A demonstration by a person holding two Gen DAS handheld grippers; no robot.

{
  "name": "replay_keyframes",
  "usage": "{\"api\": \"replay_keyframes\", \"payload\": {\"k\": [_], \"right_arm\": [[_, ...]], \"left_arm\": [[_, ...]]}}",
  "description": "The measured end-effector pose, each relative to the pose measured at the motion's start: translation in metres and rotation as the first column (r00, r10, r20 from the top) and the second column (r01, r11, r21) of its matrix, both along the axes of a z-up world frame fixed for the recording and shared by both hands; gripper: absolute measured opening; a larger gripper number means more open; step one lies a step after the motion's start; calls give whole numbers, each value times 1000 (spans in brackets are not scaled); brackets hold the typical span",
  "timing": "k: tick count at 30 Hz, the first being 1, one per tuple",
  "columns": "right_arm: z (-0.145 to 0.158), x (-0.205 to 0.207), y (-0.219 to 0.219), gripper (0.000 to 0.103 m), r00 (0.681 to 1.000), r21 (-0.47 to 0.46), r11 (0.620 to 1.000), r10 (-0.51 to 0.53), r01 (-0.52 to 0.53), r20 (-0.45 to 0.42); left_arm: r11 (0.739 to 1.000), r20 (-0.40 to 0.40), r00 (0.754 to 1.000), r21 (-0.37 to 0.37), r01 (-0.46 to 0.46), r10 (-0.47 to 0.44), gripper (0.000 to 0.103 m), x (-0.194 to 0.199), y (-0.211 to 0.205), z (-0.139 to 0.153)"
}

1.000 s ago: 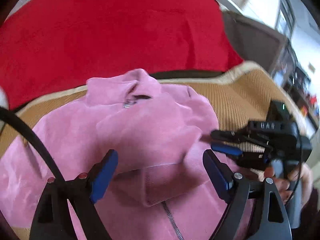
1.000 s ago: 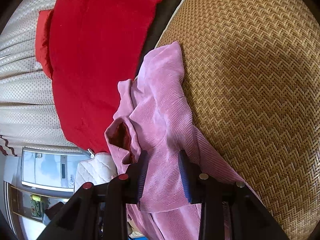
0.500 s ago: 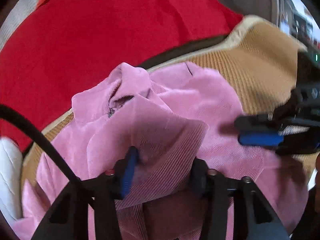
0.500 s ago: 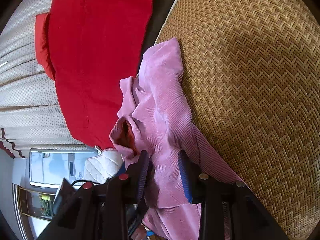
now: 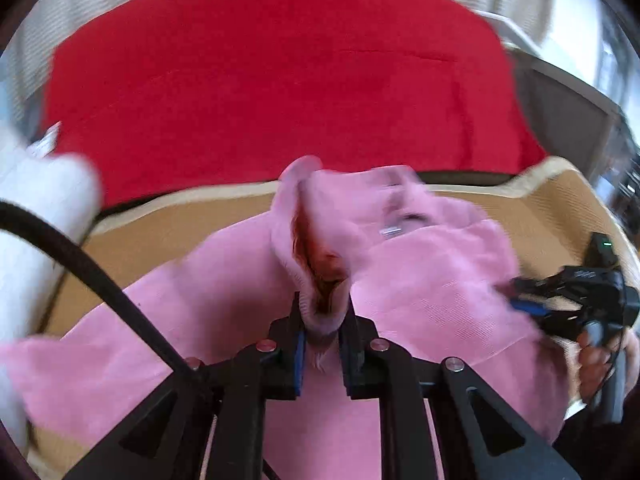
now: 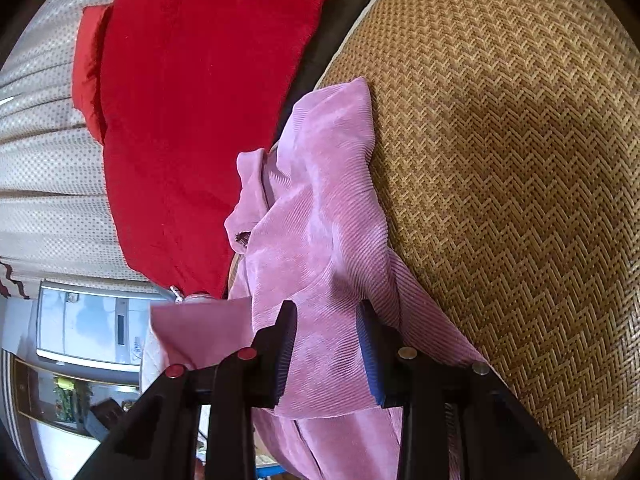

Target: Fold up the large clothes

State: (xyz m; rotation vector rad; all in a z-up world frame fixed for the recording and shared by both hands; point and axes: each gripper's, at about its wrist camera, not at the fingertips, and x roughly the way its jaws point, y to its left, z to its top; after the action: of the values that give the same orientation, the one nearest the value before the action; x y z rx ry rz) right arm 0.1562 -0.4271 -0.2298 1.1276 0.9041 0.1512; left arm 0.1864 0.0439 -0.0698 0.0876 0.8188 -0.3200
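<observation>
Left wrist view: the pink corduroy jacket (image 5: 432, 280) sprawls over the woven mat (image 5: 560, 208), and its cuff (image 5: 324, 304) sits right between the fingertips of the left gripper (image 5: 323, 354), whose jaws are closing with the fabric pinched between the blue pads. Off to the right of those fingers, the right gripper (image 5: 532, 304) bites the jacket's edge, a hand (image 5: 600, 364) wrapped round its handle. From the right wrist, a fold of jacket (image 6: 328, 344) is clamped between those fingers (image 6: 370, 356). Beyond the fingertips, red fabric (image 5: 280, 80) fills the background.
</observation>
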Motion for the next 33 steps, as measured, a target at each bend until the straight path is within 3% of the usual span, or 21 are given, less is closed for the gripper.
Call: {"api": "replay_keyframes", "payload": {"k": [1,2,3,8,12,16,19,21,25,27,33], "right_arm": [[1,-1,1,35,1000,-12,1000,0,0,1],[3,-3,2,35,1000,-30,1000,-1,1,3],[5,-3,4,35,1000,-47,999,-1,1,4],[23,-11,16,37,999,-159,987,-8,15,46],[51,-15,44,37,982,-261,965,65,-17,177],[58,-13,77,37,962,-314,945,168,-95,215],[43,-7,93,40,965,-299,942,208,-155,156],[30,-8,103,52,969,-294,939,219,-178,113],[33,-15,107,61,962,-323,931,230,-173,146],[29,-12,111,62,961,-341,923,238,-180,137],[30,1,113,62,958,-341,920,250,-191,138]], "left_arm": [[999,-9,999,7,-40,40,29,-4,23,1],[998,-15,998,8,-69,69,45,-8,42,2],[995,-11,994,8,-104,104,54,-14,62,4],[956,11,956,15,-292,292,55,-55,166,14],[879,-32,880,-37,-476,475,59,-94,247,5],[782,-122,796,-146,-606,593,62,-124,306,-19],[711,-174,749,-239,-662,639,69,-129,326,-35],[666,-212,722,-284,-690,658,69,-128,333,-45],[599,-249,689,-352,-719,681,70,-119,339,-63],[586,-238,680,-363,-725,694,69,-112,340,-70],[587,-132,649,-321,-743,749,70,-91,335,-89]]}}
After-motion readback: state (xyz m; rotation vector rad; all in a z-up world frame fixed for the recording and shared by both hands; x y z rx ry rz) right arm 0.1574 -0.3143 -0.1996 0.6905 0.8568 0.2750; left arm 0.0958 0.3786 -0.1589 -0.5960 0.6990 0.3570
